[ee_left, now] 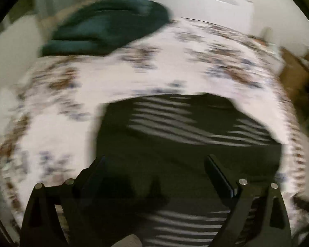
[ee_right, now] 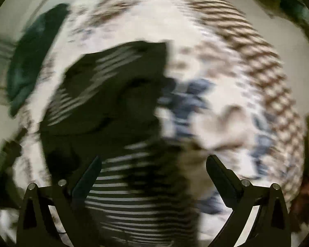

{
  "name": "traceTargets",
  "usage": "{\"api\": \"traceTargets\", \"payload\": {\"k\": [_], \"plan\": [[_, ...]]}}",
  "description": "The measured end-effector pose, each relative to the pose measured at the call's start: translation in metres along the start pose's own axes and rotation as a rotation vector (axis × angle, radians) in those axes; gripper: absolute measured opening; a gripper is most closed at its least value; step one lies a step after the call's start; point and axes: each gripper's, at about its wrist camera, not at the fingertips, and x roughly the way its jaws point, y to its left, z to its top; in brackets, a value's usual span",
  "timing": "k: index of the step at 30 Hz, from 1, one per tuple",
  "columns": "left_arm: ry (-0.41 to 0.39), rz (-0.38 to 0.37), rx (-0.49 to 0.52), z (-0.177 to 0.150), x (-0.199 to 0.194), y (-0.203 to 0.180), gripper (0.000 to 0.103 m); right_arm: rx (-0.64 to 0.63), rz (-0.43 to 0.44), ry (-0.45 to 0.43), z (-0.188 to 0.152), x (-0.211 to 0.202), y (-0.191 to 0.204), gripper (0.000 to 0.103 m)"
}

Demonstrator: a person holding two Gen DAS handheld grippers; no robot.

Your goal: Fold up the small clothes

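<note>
On floral bedsheet (ee_left: pixel 113 78): black striped garment (ee_left: pixel 175 123) at 6 o'clock under both claws. L gripper (ee_left: pixel 154 166) & R gripper (ee_right: pixel 154 164) jaws spread, gripping nothing. Teal cloth (ee_left: pixel 105 24) at 11. Frames blurred

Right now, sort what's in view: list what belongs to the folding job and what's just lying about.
For the job:
- black garment with white stripes, spread on the bed
- left gripper and right gripper, both with fingers apart

Lying about:
- dark green cloth at the far edge
- floral bedspread underneath
- brown cardboard box beside the bed
</note>
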Motion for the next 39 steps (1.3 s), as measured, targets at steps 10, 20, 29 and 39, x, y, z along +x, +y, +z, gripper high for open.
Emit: {"api": "traceTargets", "payload": {"k": [10,20,29,39], "plan": [[0.139,0.268,-0.172,-0.054,0.030,0.126,0.096,-0.511,-0.142,0.054,0.029,0.097,0.136,0.075],[0.141,0.212,-0.184,-0.031,0.055,0.122,0.096,-0.511,-0.181,-0.086,0.042,0.062,0.146,0.000],[0.163,0.200,-0.132,-0.010,0.076,0.105,0.096,-0.444,0.001,0.080,0.081,0.048,0.114,0.029],[0.211,0.216,-0.113,-0.023,0.086,0.108,0.096,-0.869,-0.272,0.217,0.004,0.138,0.157,0.052]]}}
